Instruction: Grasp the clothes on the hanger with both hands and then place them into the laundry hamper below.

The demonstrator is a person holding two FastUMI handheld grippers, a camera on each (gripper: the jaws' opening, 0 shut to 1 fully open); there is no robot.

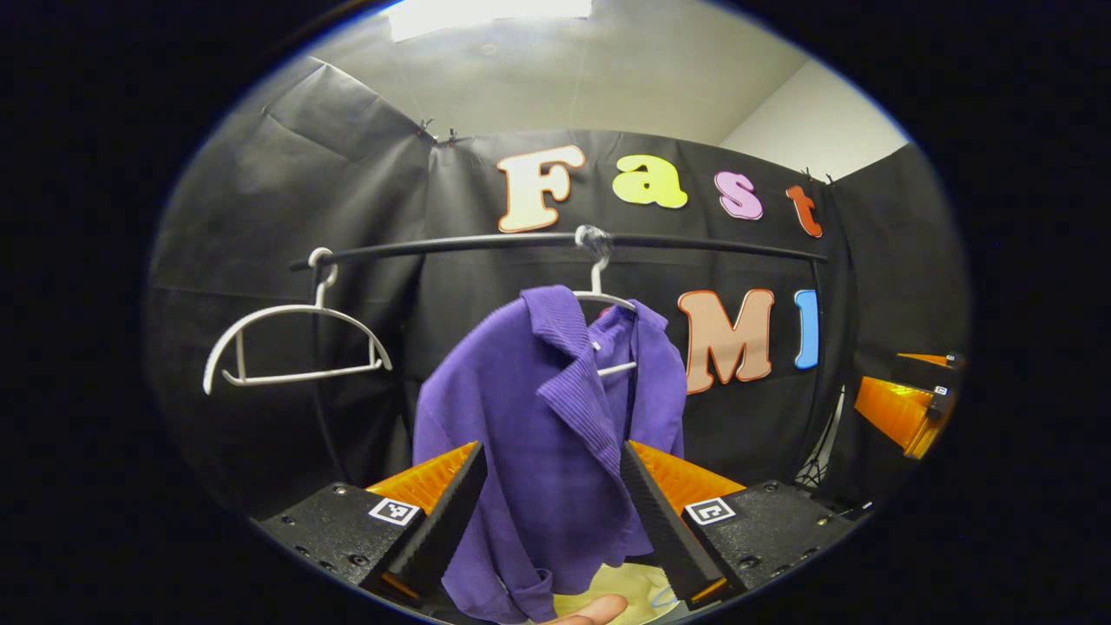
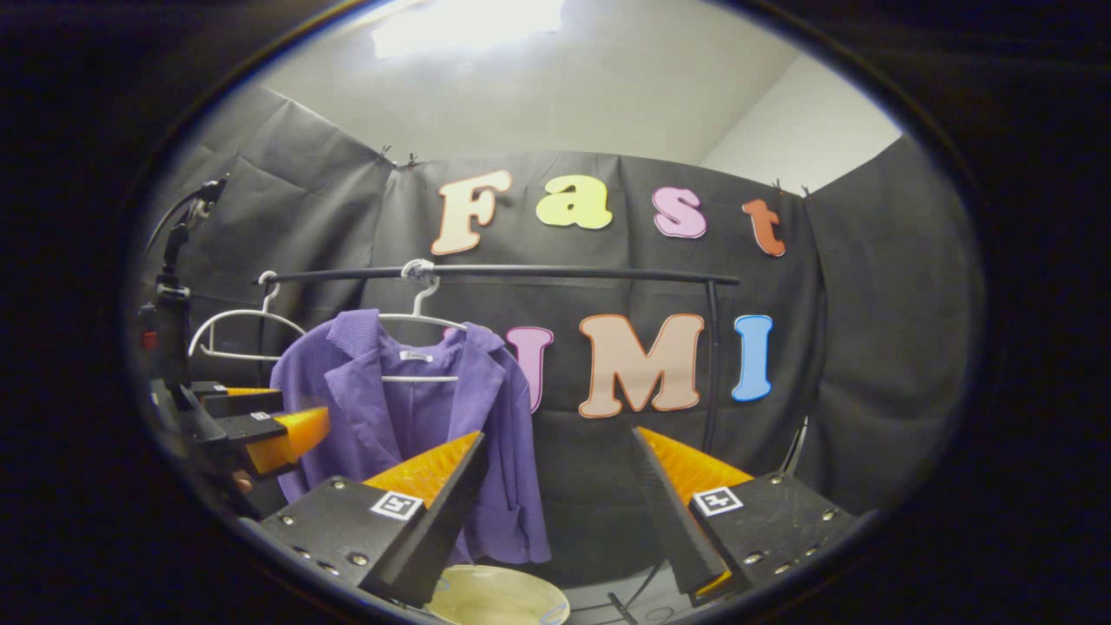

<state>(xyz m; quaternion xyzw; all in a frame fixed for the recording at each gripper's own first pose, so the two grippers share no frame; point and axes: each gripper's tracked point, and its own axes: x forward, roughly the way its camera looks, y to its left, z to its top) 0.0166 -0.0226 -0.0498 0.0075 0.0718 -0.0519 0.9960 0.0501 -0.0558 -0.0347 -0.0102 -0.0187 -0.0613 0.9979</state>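
A purple jacket (image 1: 538, 417) hangs on a white hanger (image 1: 608, 299) from a black rail (image 1: 486, 246). In the left gripper view my left gripper (image 1: 552, 444) is open, and the jacket's front hangs ahead between its fingers; I cannot tell if they touch it. My right gripper (image 1: 903, 382) shows at the far right edge, away from the jacket. In the right gripper view my right gripper (image 2: 559, 432) is open and holds nothing. The jacket (image 2: 408, 417) hangs to its left, with the left gripper (image 2: 269, 417) beside its left sleeve. A cream hamper (image 2: 495, 599) sits below.
An empty white hanger (image 1: 295, 343) hangs at the rail's left end. The rail's upright post (image 2: 712, 365) stands to the right of the jacket. A fingertip (image 1: 594, 610) of a hand shows under the left gripper, over the hamper's rim (image 1: 634, 586).
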